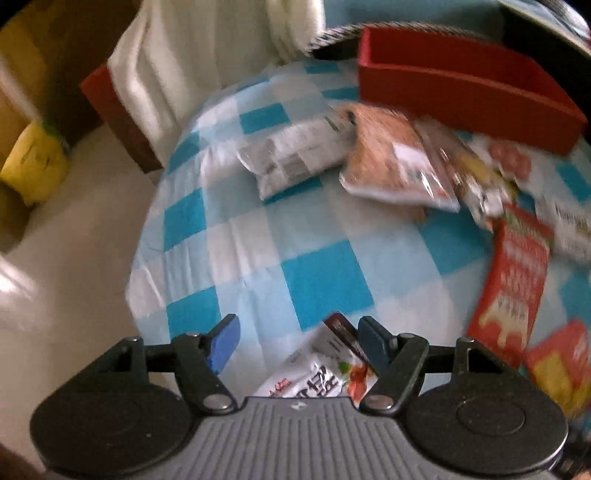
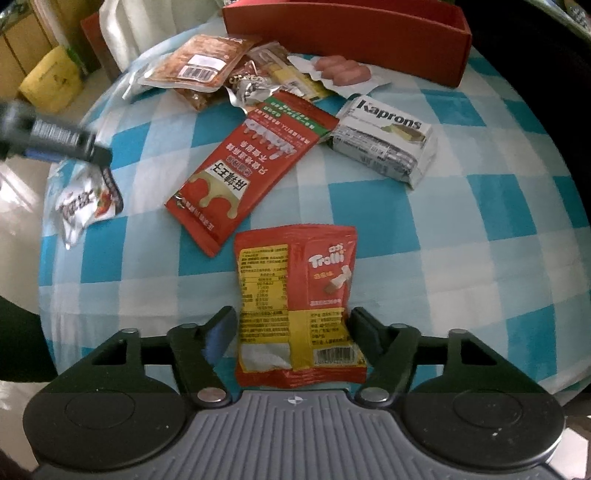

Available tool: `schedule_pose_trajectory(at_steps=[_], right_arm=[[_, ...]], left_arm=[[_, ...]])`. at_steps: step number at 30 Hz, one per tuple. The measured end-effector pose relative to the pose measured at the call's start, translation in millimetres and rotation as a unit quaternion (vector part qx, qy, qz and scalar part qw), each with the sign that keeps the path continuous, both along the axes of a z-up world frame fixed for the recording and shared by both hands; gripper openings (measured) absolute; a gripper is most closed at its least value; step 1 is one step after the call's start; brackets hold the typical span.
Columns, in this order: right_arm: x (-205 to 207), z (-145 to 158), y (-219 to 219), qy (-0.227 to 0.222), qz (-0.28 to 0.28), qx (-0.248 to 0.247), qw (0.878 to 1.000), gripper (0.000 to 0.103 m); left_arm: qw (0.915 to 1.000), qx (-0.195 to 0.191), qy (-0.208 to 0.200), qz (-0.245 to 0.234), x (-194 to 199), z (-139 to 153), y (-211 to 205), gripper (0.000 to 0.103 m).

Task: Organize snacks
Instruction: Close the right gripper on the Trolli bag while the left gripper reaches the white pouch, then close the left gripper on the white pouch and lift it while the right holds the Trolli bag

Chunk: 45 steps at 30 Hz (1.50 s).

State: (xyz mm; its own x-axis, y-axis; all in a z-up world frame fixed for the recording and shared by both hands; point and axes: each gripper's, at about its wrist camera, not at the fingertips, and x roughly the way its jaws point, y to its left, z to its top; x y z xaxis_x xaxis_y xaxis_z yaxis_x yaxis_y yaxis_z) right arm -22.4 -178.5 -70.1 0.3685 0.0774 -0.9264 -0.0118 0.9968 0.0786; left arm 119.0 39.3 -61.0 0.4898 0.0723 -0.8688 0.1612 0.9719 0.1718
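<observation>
Right hand-held gripper (image 2: 291,332): jaws half-wide, astride the near end of the Trolli packet (image 2: 295,295), flat on the table (image 2: 480,240). Long axis of that packet straight away from the hand, so jaws set across its short width. Dark finger at the packet's right edge, blue pad just clear of the left edge; no squeeze yet, by the look of it.

Left hand-held gripper (image 1: 299,332): also part-open, over the white and red sachet (image 1: 317,380) at the table's left rim. One pad against the sachet's dark corner, the other well off it; nothing gripped.

Red box (image 2: 347,33) at the far edge, beyond the heap of other snacks, well apart from both hands. Nearer to it, probably the right hand; likely a carry forward over the long red pouch (image 2: 251,166).
</observation>
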Motion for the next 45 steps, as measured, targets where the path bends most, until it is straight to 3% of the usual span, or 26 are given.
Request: schedule_pose_trajectory(at_steps=[5, 7, 11, 15, 28, 39, 42, 44, 45], right_arm=[[2, -3, -2, -0.001, -0.007, 0.032, 0.999, 0.095], [3, -5, 2, 0.0, 0.001, 0.025, 1.0, 0.095], [0, -7, 16, -0.004, 0.027, -0.023, 0.999, 0.088], [-1, -5, 21, -0.012, 0.034, -0.06, 0.998, 0.072], [-2, -3, 19, -0.015, 0.041, -0.066, 0.997, 0.069], [-2, -3, 18, -0.014, 0.04, -0.065, 0.997, 0.069], [-2, -3, 19, -0.015, 0.04, -0.066, 0.997, 0.069], [-2, -2, 19, -0.017, 0.039, -0.067, 0.997, 0.067], [-2, -2, 19, -0.018, 0.039, -0.067, 0.997, 0.066]], left_arm=[[0.9995, -0.001, -0.009, -0.031, -16, 12, 0, 0.065], [0.9994, -0.006, -0.012, -0.033, -21, 16, 2, 0.065], [0.999, -0.004, -0.001, -0.044, -29, 13, 3, 0.065], [0.9985, 0.014, 0.01, -0.052, -38, 6, 1, 0.065], [0.9954, 0.039, 0.044, -0.075, -43, -16, -6, 0.065], [0.9951, 0.042, 0.036, -0.082, -46, -15, -8, 0.065], [0.9952, 0.036, 0.036, -0.083, -48, -13, -8, 0.056], [0.9955, 0.044, 0.03, -0.078, -49, -12, -10, 0.04], [0.9953, 0.049, 0.027, -0.079, -50, -11, -11, 0.037]])
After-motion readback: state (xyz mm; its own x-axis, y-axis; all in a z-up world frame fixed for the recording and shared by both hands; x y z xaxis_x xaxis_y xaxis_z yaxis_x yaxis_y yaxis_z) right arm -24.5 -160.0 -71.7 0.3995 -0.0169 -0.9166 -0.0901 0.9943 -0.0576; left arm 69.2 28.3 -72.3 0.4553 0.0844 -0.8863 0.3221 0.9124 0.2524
